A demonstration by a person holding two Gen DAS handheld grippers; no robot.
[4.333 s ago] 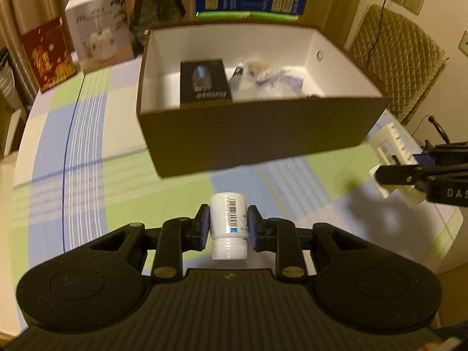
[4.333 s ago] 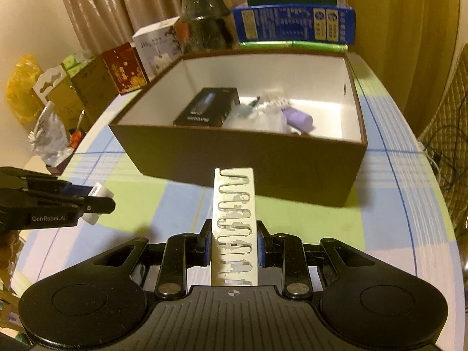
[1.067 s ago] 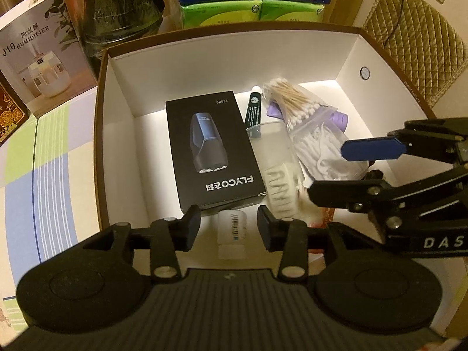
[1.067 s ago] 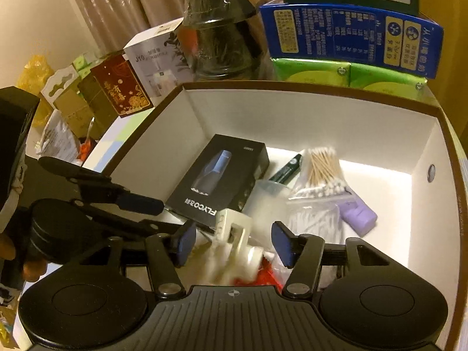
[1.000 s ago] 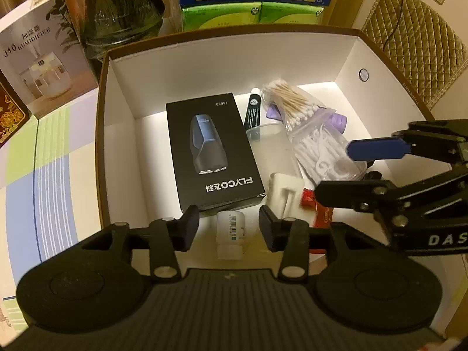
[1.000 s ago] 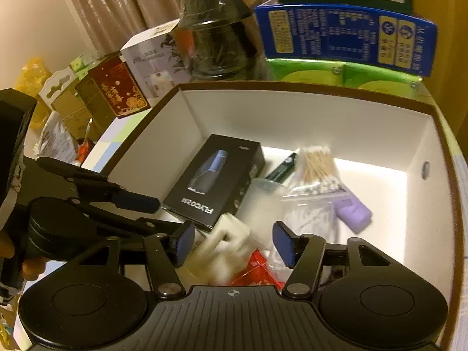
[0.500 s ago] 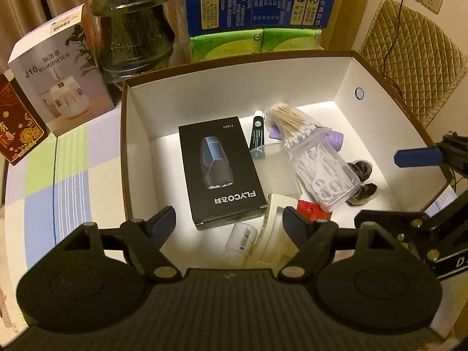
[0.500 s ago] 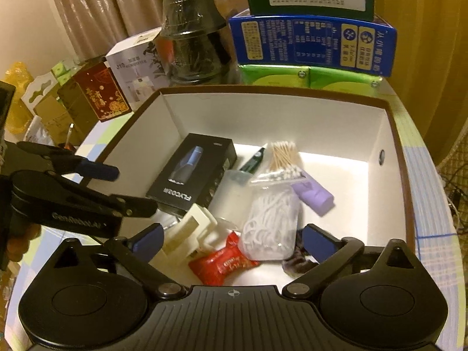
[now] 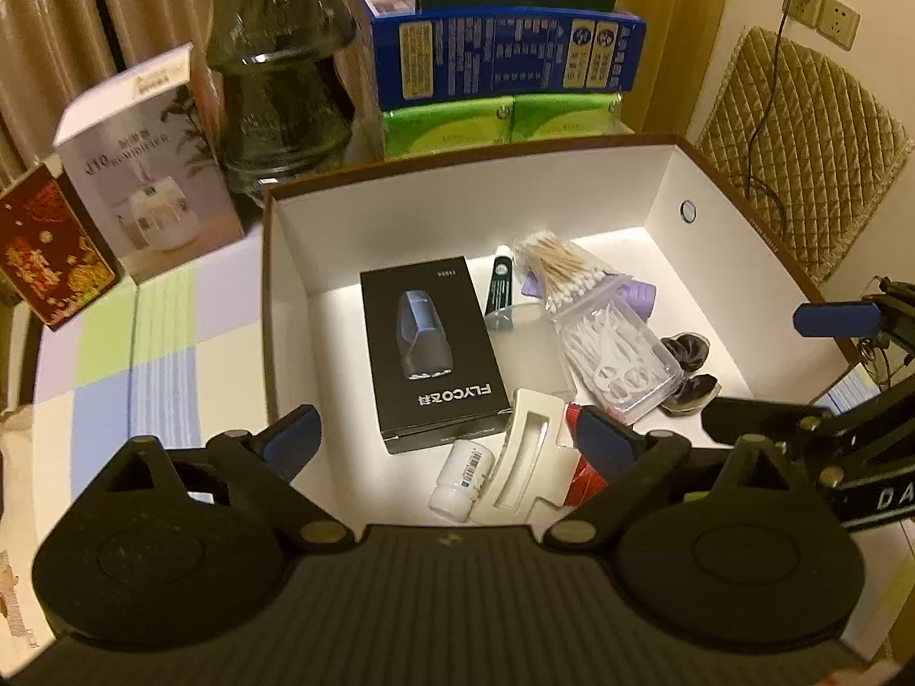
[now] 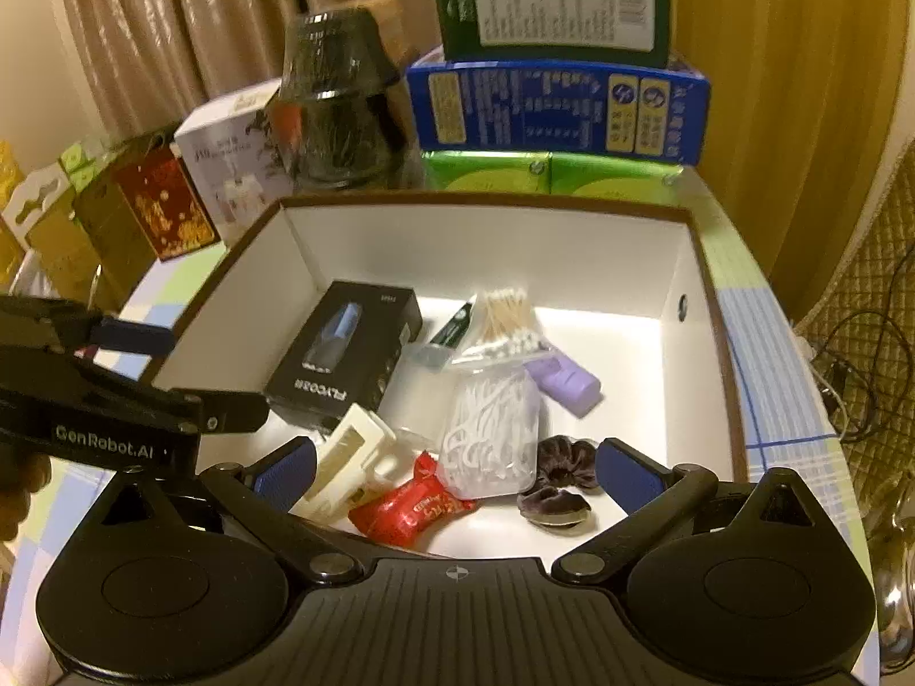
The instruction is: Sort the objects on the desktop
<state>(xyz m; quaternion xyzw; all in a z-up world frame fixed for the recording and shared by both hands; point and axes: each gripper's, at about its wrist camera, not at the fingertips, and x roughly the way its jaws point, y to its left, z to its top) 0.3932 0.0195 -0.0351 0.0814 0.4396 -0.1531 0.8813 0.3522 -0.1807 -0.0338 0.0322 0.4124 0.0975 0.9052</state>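
I am holding my left hand-held gripper (image 9: 443, 437) above the near edge of the box (image 9: 469, 188), its fingers spread wide and pinching nothing. Just ahead of it, between the blue pads, the white bottle (image 9: 462, 478) is lying on its side on the box floor, touching the cream rack (image 9: 523, 466) to its right. Ahead of the bottle the black carton (image 9: 432, 351) is lying flat (its label is facing away from me).

My right hand-held gripper (image 10: 454, 466) is hanging over the same near edge, also spread wide and gripping nothing. Between its pads the red packet (image 10: 412, 509) is lying beside the rack (image 10: 349, 466), which is lying tilted to the left. Directly ahead, the clear case (image 10: 492, 434) of white picks is resting next to the dark scrunchie (image 10: 557, 483), and further ahead the swabs (image 10: 506, 320), the green tube (image 10: 454, 326) and the purple piece (image 10: 563, 380) are sitting near the middle of the floor.

Beyond the far wall, a dark glass lamp (image 9: 280, 68), a blue box (image 9: 503, 60) and green packs (image 9: 497, 123) are standing on the checked surface (image 9: 143, 343).
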